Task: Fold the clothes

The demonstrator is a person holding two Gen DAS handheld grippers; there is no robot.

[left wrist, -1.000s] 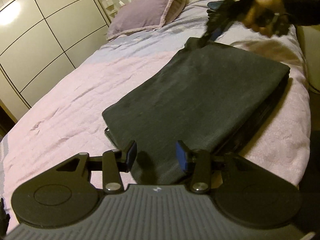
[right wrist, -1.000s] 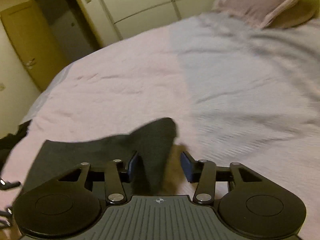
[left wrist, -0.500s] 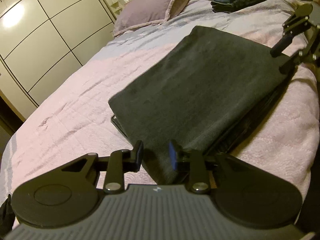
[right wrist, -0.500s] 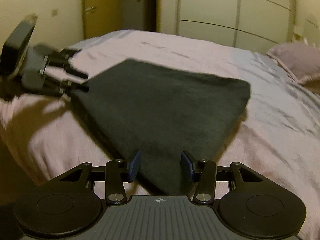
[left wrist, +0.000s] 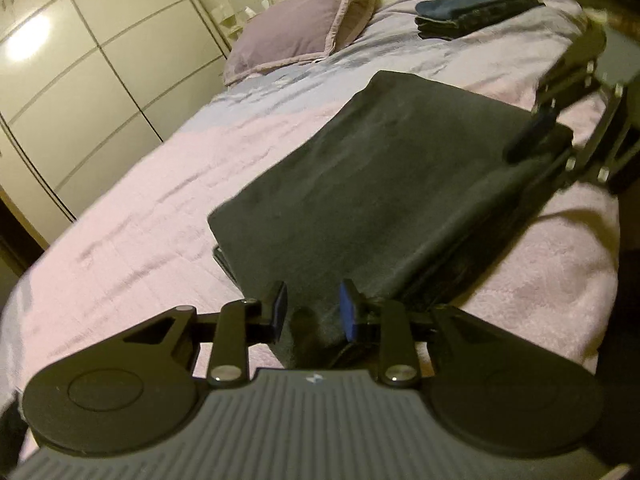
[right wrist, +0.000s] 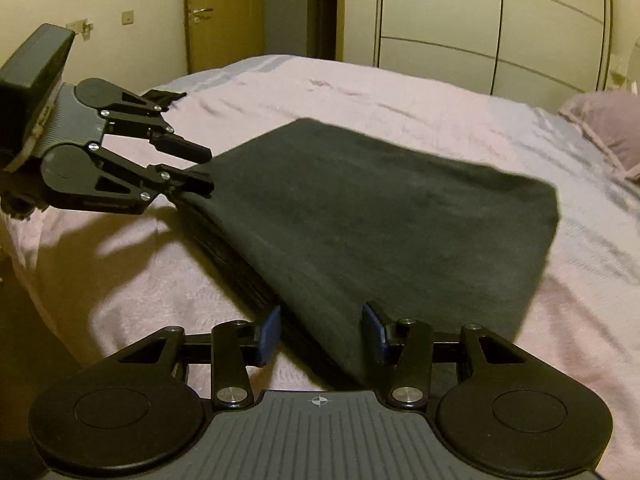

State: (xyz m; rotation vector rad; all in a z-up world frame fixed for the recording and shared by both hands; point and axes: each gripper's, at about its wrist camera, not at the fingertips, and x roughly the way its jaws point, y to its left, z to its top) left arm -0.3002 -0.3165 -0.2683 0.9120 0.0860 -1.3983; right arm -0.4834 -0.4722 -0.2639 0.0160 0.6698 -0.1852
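A dark grey folded garment (left wrist: 392,184) lies flat on the pink bed (left wrist: 132,240); it also shows in the right wrist view (right wrist: 392,216). My left gripper (left wrist: 313,311) is open, its jaws on either side of the garment's near corner. In the right wrist view the left gripper (right wrist: 200,168) sits at the garment's left corner with jaws apart. My right gripper (right wrist: 321,330) is open, straddling the garment's other near corner. In the left wrist view the right gripper (left wrist: 540,140) sits at the garment's far right corner.
A stack of folded dark clothes (left wrist: 472,10) lies near the head of the bed. A mauve pillow (left wrist: 296,42) leans by it. White wardrobe doors (left wrist: 80,80) stand along the bed's far side. A wooden door (right wrist: 224,12) is beyond the bed's foot.
My right gripper swung from the garment's far corner to the near right corner. My left gripper narrowed half a second ago and has widened since. The garment now lies flat.
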